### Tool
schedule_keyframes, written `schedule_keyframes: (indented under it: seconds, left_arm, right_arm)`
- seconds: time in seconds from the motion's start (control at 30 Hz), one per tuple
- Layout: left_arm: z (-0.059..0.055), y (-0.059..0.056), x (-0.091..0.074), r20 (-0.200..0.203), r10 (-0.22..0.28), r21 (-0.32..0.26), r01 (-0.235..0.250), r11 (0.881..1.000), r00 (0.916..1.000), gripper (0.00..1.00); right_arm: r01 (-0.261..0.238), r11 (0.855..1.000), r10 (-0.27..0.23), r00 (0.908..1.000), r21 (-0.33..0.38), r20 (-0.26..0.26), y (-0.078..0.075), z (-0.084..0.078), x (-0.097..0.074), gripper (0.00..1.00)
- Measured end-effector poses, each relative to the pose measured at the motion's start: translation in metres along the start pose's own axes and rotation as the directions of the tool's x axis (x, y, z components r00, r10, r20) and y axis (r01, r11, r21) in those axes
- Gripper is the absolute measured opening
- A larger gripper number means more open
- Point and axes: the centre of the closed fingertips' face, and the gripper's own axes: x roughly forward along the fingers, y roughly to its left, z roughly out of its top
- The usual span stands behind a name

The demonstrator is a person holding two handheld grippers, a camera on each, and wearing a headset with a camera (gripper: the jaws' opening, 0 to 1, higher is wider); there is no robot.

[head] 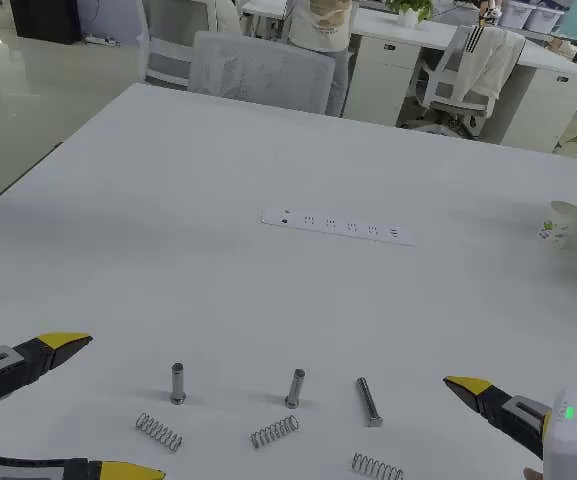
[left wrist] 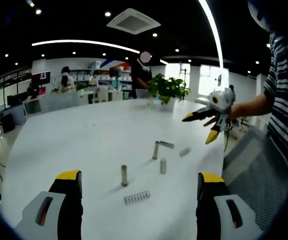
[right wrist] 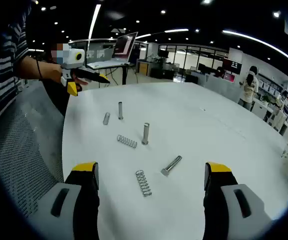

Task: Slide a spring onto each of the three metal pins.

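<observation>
Left claw [left wrist: 140, 176] and right claw [right wrist: 151, 167] gape wide, gripping nothing, near the springs [right wrist: 144, 182].

There are three pins [head: 178, 383] [head: 295, 388] [head: 369, 402], three springs [head: 158, 432] [head: 274, 432] [head: 377, 467], one power strip [head: 338, 226] and one cup [head: 564, 222].

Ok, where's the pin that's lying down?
It's the rightmost pin in the head view, with a spring just below it and the right gripper to its right.
</observation>
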Motion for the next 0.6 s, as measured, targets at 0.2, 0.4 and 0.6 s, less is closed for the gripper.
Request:
schedule_keyframes:
  seconds: [0.2, 0.4, 0.6]
  left_arm:
    - [-0.0009, -0.0014, -0.0003, -0.004, -0.004, -0.002, 0.004, 1.000, 1.0000, 0.92]
    - [0.0030, -0.0010, -0.0015, 0.002, -0.001, 0.004, 0.001, 1.000, 1.0000, 0.92]
    - [0.0046, -0.0014, -0.0013, 0.001, -0.003, 0.008, 0.003, 1.000, 1.0000, 0.93]
  right_arm:
    - [0.000, 1.000, 0.000, 1.0000, -0.003, -0.004, 0.0007, -0.0009, 0.0001, 0.86]
    - [0.001, 1.000, -0.001, 1.0000, -0.003, 0.000, 0.0002, 0.0006, 0.0001, 0.86]
    - [-0.002, 1.000, 0.002, 1.0000, -0.004, 0.000, 0.0009, -0.0001, 0.0013, 0.86]
